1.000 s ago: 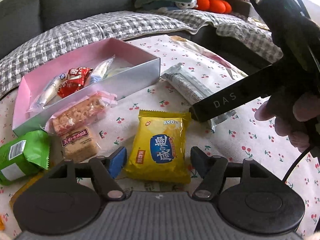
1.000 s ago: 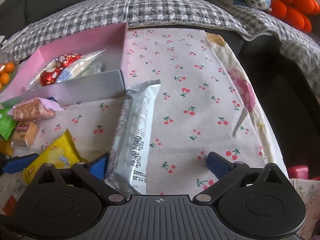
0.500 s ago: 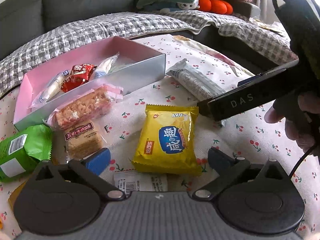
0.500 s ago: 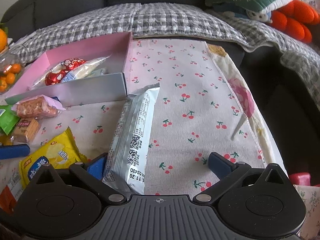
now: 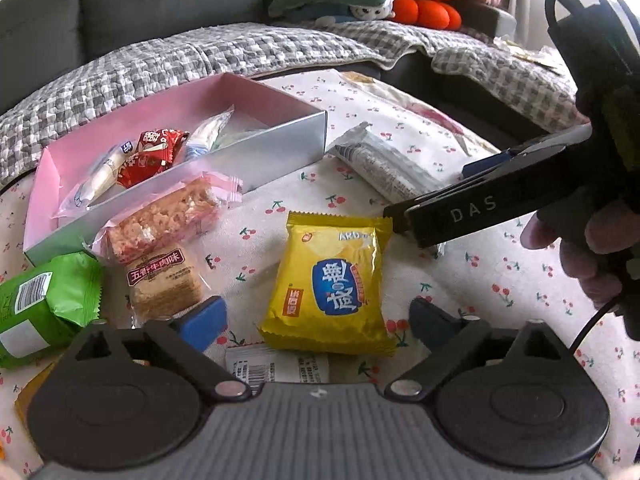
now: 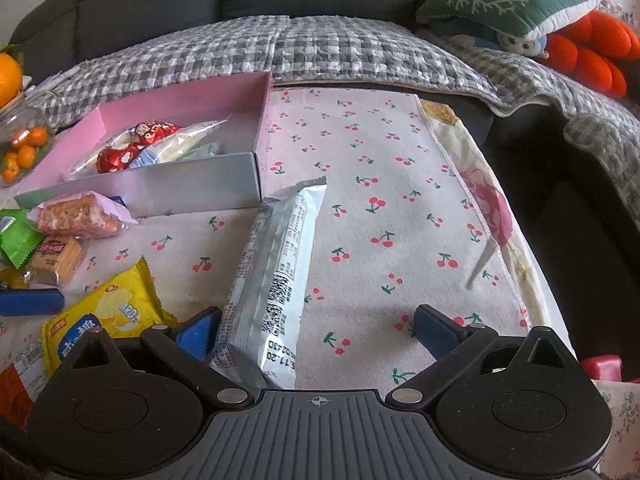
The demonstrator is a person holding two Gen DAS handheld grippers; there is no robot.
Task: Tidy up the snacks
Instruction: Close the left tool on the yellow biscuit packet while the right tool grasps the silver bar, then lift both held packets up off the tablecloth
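Observation:
A yellow snack packet (image 5: pixel 332 276) lies flat on the cherry-print cloth between the jaws of my left gripper (image 5: pixel 316 320). The jaws are closing, and both pads stand clear of the packet. A long silver packet (image 6: pixel 276 272) lies between the jaws of my right gripper (image 6: pixel 316 332), close to the left pad. These jaws are closing too, with a wide gap on the right side. The pink box (image 5: pixel 280 148) holds a red packet (image 5: pixel 150 156) and white packets. The right gripper's fingers (image 5: pixel 472 212) reach over the silver packet (image 5: pixel 384 164) in the left wrist view.
A pink-wrapped crisp bar (image 5: pixel 164 216), a brown biscuit pack (image 5: pixel 164 280) and a green packet (image 5: pixel 44 296) lie in front of the box. A jar of small oranges (image 6: pixel 24 144) stands at the far left. The sofa with a checked blanket (image 6: pixel 280 48) runs behind.
My left jaws have spread away from the yellow packet's sides, then narrowed slightly. The right wrist view has tipped up a little; the silver packet has not moved.

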